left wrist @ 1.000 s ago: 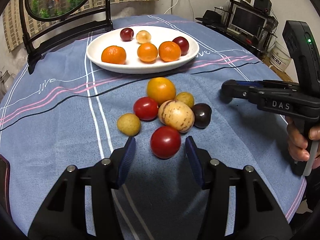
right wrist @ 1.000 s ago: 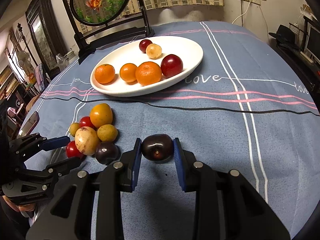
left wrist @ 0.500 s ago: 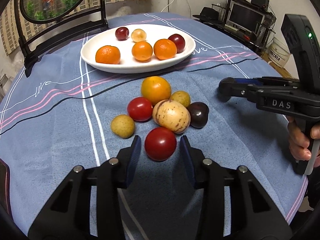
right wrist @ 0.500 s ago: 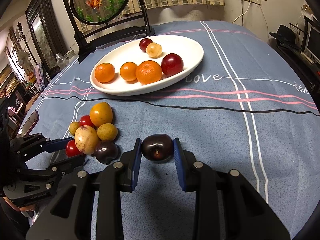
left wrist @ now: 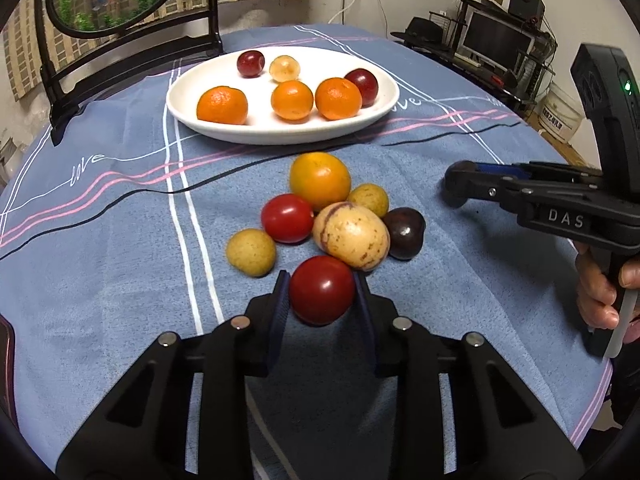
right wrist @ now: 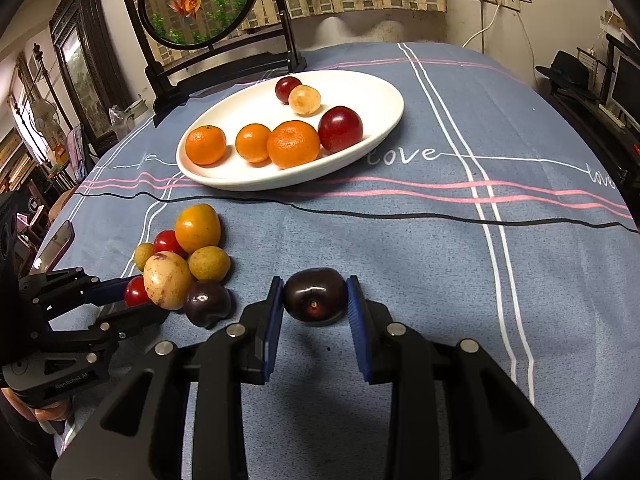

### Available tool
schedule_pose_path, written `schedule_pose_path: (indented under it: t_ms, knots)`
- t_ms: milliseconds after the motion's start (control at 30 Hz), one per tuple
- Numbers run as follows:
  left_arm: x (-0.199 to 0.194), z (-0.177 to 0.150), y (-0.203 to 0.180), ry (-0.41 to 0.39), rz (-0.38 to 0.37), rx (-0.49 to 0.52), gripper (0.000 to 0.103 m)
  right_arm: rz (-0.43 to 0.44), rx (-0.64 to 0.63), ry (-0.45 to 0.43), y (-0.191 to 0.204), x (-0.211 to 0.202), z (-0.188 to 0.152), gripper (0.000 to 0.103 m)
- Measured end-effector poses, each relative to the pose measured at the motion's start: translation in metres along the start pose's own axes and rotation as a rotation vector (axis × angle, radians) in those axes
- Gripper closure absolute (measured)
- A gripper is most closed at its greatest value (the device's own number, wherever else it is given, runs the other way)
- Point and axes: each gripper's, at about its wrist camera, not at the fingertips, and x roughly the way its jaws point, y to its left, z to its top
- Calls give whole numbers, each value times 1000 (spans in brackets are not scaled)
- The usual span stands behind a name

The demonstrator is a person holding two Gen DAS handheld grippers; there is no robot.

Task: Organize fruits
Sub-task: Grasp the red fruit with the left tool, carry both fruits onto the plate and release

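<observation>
My left gripper (left wrist: 322,296) is squeezing a red tomato (left wrist: 322,295). Both blue pads touch its sides. The tomato sits at the near edge of a little pile of fruit on the table (left wrist: 120,248), which has a blue cloth with white, pink and black stripes. It touches a big spotted yellow fruit (left wrist: 351,236) right behind it.

In the pile I also see a second red tomato (left wrist: 287,218), a big orange fruit (left wrist: 320,181), two small yellow-green fruits (left wrist: 251,252) (left wrist: 368,199) and a dark plum (left wrist: 404,233). The dark plum is on the right side of the pile, touching the spotted fruit.

My right gripper (right wrist: 315,300) is holding another dark plum (right wrist: 315,297) tight between its pads. This plum is low, close to the cloth, and I cannot tell if it still touches it. It is to the right of the pile and apart from it. In the left wrist view I see my right gripper (left wrist: 456,189) from the side, so its plum is hidden there.

Farther back is a white plate (left wrist: 384,110). On it are three oranges (left wrist: 222,105) in a row, a red plum (left wrist: 362,86) beside the right orange, and another red plum (left wrist: 250,63) next to a pale round fruit (left wrist: 284,68) at the back.

Behind the plate stands a round picture of goldfish in a black frame (right wrist: 200,0).
</observation>
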Motion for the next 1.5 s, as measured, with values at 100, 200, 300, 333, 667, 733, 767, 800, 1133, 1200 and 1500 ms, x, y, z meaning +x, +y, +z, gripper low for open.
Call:
schedule_pose_path:
  t_ms: [100, 200, 300, 333, 667, 733, 767, 800, 1133, 1200, 1500]
  knots:
    - [-6, -1, 1, -19, -8, -9, 71, 5, -1, -7, 0, -1, 0, 72]
    - [-16, -2, 2, -58, -12, -20, 71, 13, -5, -29, 2, -6, 0, 72]
    - [-26, 1, 4, -104, -27, -35, 71, 48, 13, -83, 0, -16, 3, 71]
    - [-28, 3, 6, -117, -28, -42, 71, 63, 18, -98, 0, -18, 5, 71]
    - [-12, 94, 42, -251, 18, -256, 71, 45, 46, -272, 12, 4, 74, 71]
    - [-1, 110, 48, -252, 18, -283, 71, 36, 55, -286, 9, 15, 88, 71]
    - [7, 120, 51, -251, 16, -298, 71, 36, 61, -285, 6, 22, 96, 71]
    - [13, 127, 54, -249, 17, -305, 71, 33, 67, -280, 4, 30, 102, 71]
    - [33, 149, 67, -228, 81, -324, 31, 23, 53, -188, -5, 69, 121, 40]
    - [18, 144, 73, -252, 55, -352, 24, 46, 65, -219, -3, 59, 118, 37]
    - [-37, 84, 81, -304, 185, -389, 7, 119, -36, -194, 25, 4, 81, 37]
